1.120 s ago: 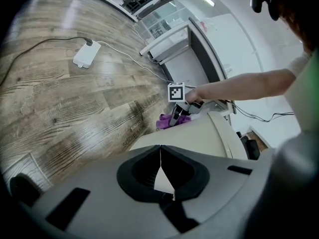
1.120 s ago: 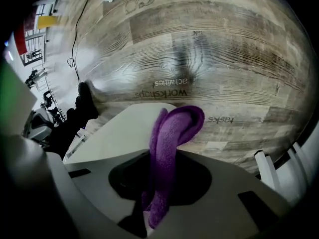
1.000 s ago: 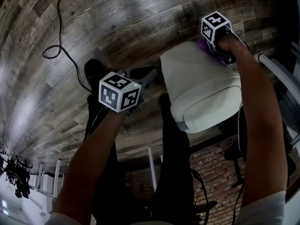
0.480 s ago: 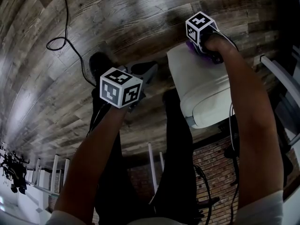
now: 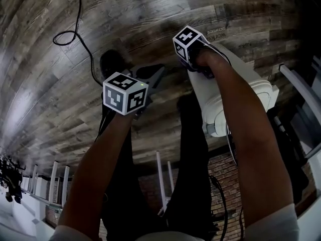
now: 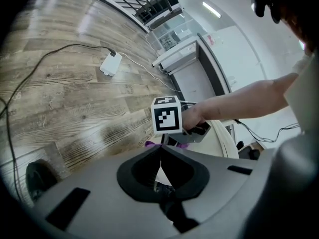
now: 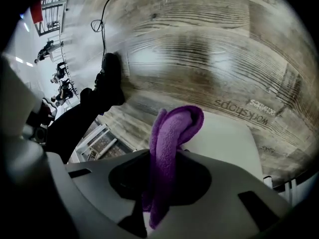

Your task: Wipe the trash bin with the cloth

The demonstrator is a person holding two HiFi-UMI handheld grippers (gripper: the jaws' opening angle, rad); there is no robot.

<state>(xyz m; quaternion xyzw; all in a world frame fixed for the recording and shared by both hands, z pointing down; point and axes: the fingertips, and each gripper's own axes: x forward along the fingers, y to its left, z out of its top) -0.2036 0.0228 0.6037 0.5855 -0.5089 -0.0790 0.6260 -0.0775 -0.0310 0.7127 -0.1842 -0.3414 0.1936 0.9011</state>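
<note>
Near end first: left gripper (image 5: 156,76) has its fingers pressed together with nothing between them. I confirm that in the left gripper view, where the tips meet on one line. It hangs over the floor (image 5: 100,14) just beside the person's dark shoe (image 5: 111,62), apart from the trash bin (image 5: 235,92).

Right gripper (image 7: 162,158): fingers clamped on the purple cloth (image 7: 172,133). The cloth stands up out of the fingers in a fold, and the folded end lies over the near edge of the bin's white surface. It looks like contact, but I can't be sure from this angle.

In the head view the bin is white, on the person's right side, mostly under the right forearm, with its ringed end toward the brick wall (image 5: 220,169). The right gripper sits at the bin's far end.

Further out is wood-plank floor with some printed lettering (image 7: 244,106) just past the bin. A black cable (image 5: 75,29) loops across the planks at far left, well apart from both grippers.
</note>
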